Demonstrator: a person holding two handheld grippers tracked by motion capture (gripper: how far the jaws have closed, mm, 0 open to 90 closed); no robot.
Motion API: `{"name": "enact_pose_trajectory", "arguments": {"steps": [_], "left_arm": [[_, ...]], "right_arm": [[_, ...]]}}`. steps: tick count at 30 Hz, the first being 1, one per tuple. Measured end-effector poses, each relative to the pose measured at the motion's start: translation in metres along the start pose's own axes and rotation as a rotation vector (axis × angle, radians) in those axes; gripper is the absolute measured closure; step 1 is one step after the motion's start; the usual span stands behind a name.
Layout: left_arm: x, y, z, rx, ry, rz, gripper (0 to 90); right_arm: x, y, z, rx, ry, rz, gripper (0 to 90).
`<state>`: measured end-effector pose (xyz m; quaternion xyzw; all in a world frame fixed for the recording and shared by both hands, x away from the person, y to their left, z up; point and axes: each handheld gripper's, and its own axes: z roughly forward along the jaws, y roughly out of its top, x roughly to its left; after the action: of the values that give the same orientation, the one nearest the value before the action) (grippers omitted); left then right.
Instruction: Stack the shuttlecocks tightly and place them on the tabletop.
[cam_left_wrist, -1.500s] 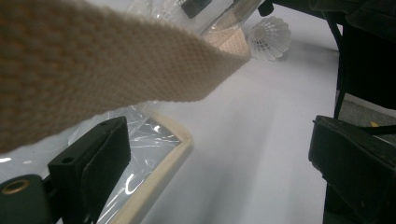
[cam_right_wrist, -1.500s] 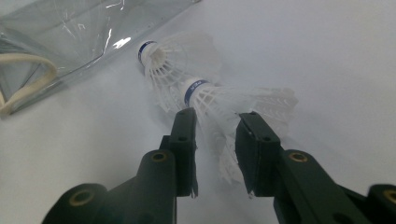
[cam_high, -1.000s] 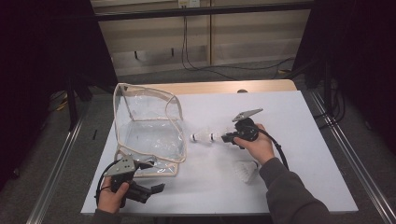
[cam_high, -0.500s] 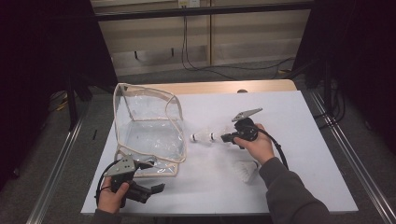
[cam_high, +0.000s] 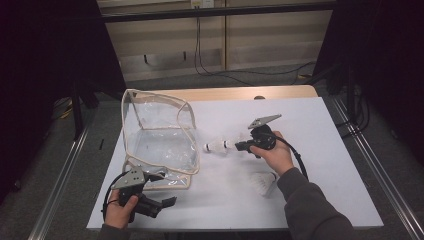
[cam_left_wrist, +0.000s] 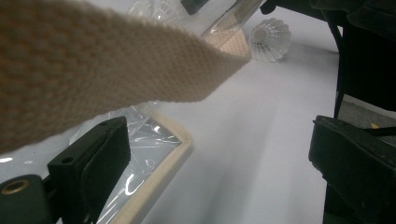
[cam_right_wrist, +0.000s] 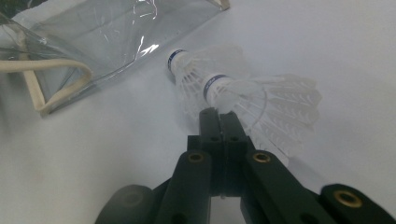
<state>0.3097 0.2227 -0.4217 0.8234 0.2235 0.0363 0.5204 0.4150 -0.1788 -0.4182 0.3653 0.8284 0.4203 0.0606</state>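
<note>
The high view takes in the whole white tabletop (cam_high: 320, 130): the right claw (cam_high: 239, 146) sits near its middle, pinched shut on the feathers of a shuttlecock (cam_high: 218, 146) that sticks out toward the clear bag (cam_high: 160, 142); the right gripper view brings out what that view cannot, that the two jaws are pressed flat together and that what they hold is two shuttlecocks nested one into the other, each with a blue band round its white cork, the front one (cam_right_wrist: 187, 65) and the rear one (cam_right_wrist: 219, 86) hanging just above the tabletop; the bag's clear wall and a loop of its cream trim lie beyond them, apart from the corks.

Counted, there are three shuttlecocks: the nested pair in the right claw, and a loose one (cam_high: 263, 182) lying on the tabletop toward the near edge, just beside the right forearm; there is one bag, standing open toward the left edge.

The left claw (cam_high: 167, 201) rests at the near left corner, its jaws standing wide apart with nothing between them; in the left gripper view a broad cream strap (cam_left_wrist: 116, 60) of the bag crosses close to the lens and hides much of the scene, with the bag's trimmed edge below it and the loose shuttlecock (cam_left_wrist: 270, 39) farther off.
</note>
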Motion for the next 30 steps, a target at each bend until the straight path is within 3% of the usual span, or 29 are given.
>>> {"name": "enact_pose_trajectory", "arguments": {"steps": [30], "left_arm": [[-0.0002,0.0002,-0.0001,-0.008,0.0,-0.009,5.5]], "right_arm": [[0.0025,0.0069,0.005,-0.019,0.006,-0.017,90.0]]}}
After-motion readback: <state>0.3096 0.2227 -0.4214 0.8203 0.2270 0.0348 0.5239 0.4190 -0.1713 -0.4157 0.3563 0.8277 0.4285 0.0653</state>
